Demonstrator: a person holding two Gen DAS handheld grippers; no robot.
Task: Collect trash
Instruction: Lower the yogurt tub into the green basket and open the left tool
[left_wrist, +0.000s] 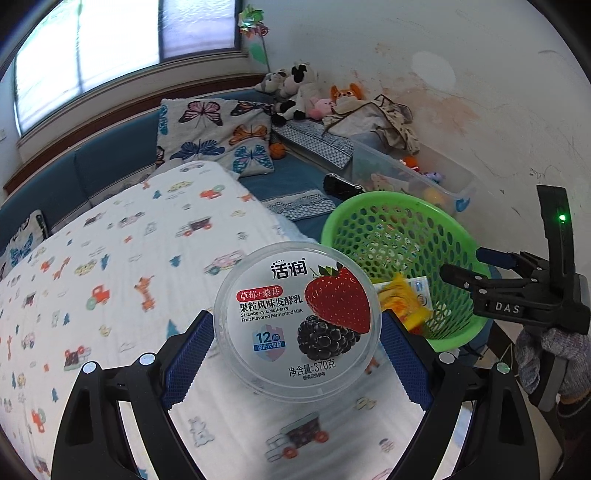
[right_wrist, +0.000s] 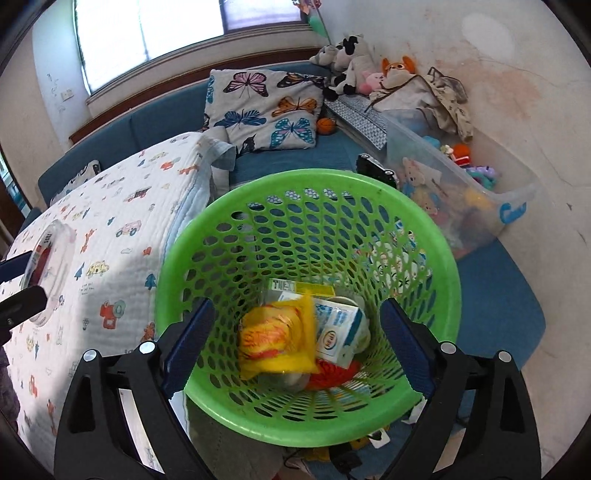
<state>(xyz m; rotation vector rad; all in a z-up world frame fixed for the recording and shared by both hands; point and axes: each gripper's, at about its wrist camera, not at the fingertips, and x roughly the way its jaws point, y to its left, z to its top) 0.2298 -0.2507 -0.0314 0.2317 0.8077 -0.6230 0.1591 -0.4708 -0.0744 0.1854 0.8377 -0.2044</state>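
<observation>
A clear round yogurt tub (left_wrist: 297, 321) with a strawberry label sits between the blue pads of my left gripper (left_wrist: 297, 332), which is shut on its sides above the patterned blanket (left_wrist: 110, 277). A green mesh basket (right_wrist: 436, 236) stands right of the blanket and holds a yellow wrapper (right_wrist: 280, 336), a small milk carton (right_wrist: 340, 328) and other trash. My right gripper (right_wrist: 295, 354) is open and empty over the basket's mouth. It also shows in the left wrist view (left_wrist: 480, 269) beside the basket (left_wrist: 369, 210). The tub shows at the left edge of the right wrist view (right_wrist: 50, 269).
A butterfly pillow (right_wrist: 266, 110) and stuffed toys (right_wrist: 354, 70) lie at the back on a blue mat (right_wrist: 495, 295). A clear plastic bin of toys (right_wrist: 458, 184) stands along the wall, right of the basket.
</observation>
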